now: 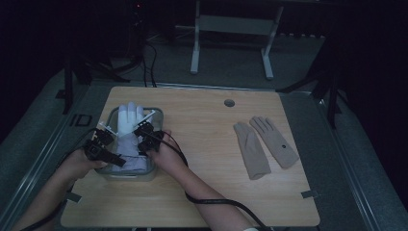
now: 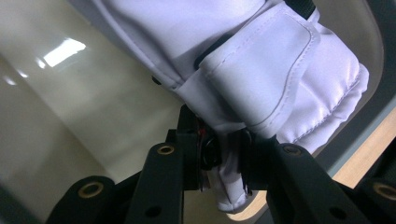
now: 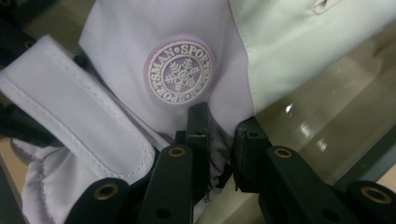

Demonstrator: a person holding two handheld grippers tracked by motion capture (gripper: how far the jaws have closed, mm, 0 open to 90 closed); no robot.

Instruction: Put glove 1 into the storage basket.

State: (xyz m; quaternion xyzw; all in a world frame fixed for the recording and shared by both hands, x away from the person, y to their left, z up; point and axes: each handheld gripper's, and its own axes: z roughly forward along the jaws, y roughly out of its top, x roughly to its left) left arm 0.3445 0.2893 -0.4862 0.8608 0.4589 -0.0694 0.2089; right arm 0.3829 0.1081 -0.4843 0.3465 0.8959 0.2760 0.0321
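A white and pale lilac ski glove [image 1: 128, 126] lies in a grey plastic bin [image 1: 159, 114] at the table's left, its fingers pointing away from the person. My left gripper [image 1: 109, 136] comes in from the bin's left, and my right gripper [image 1: 142, 131] from its right. In the left gripper view, my left gripper [image 2: 224, 156] is shut on a fold of the glove [image 2: 261, 79] by the cuff strap. In the right gripper view, my right gripper [image 3: 221, 137] is shut on the glove [image 3: 116, 70] just below its round snowflake badge [image 3: 180, 73].
Two beige knit gloves [image 1: 251, 150] [image 1: 275, 141] lie side by side on the right half of the wooden table [image 1: 202, 144]. A small round cable hole [image 1: 229, 103] sits near the far edge. The bin's pale inner wall [image 2: 70, 107] is close to both sets of jaws.
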